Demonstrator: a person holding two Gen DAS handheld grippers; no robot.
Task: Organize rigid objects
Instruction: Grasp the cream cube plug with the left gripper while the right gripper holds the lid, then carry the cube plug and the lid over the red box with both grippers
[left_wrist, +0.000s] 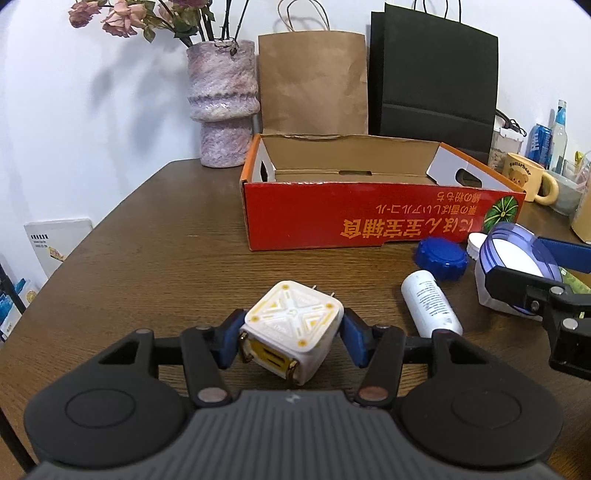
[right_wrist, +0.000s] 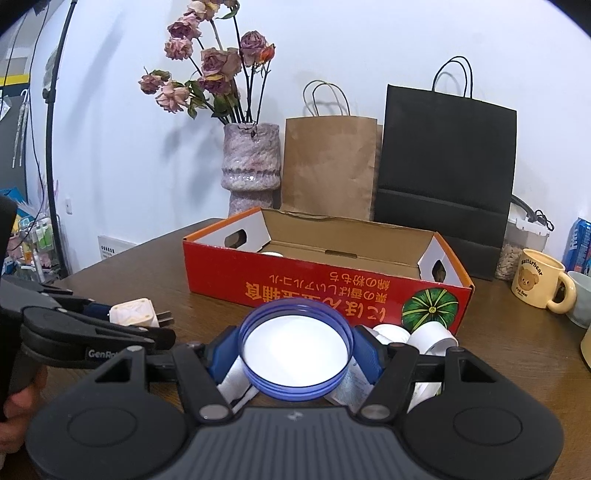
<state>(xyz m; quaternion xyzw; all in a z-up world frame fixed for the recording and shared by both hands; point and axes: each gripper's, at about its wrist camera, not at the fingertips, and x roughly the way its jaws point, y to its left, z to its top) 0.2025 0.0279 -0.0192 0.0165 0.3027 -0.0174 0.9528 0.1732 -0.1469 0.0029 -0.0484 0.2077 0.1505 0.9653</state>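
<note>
One half-hidden white object (right_wrist: 272, 254) inside box (right_wrist: 295, 291)

Most of the floor of the red box (right_wrist: 325, 291) is hidden behind its near wall, so only the top of one white thing (right_wrist: 272, 254) at its left end shows. The white containers (right_wrist: 430, 338) before it are partly covered by the right gripper (right_wrist: 295, 354). At the worktop's (left_wrist: 147, 258) right edge the cans and bottle (left_wrist: 557, 133) are too small to read.

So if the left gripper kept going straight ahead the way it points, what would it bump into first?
Probably the bare table. The left gripper, closed on the cube plug adapter, tilts downward; the red cardboard box lies farther ahead, slightly right.
</note>
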